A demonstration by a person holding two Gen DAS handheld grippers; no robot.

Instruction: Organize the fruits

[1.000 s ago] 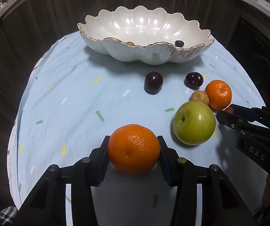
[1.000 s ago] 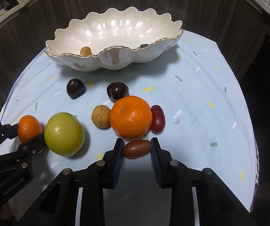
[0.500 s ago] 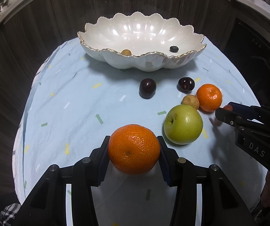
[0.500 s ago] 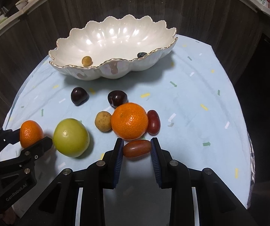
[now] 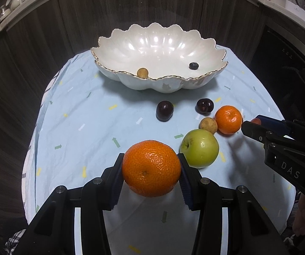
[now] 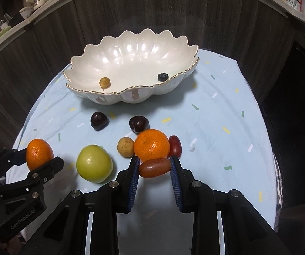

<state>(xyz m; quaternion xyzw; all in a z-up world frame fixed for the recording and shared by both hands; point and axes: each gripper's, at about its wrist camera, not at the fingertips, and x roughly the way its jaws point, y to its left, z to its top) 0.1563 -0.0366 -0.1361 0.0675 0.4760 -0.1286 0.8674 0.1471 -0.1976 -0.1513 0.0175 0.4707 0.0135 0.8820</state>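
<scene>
Orange mandarin point(image 5: 151, 167) was clamped in left gripper point(image 5: 151, 170); right gripper point(image 6: 154, 167) pinched oblong tomato point(image 6: 154, 167); best to clear scalloped bowl point(image 6: 131, 97) rim, then release low inside.

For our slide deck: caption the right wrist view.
Right gripper clamps an oblong red fruit before a scalloped bowl.

Bowl point(image 5: 118, 44) at rear of table point(image 5: 71, 110), two small fruits point(image 6: 104, 82) inside; loose fruit point(image 6: 94, 162) in front

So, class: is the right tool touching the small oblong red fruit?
Touching. The right wrist view shows the right tool with both pads pressed on the oblong red fruit.
</scene>
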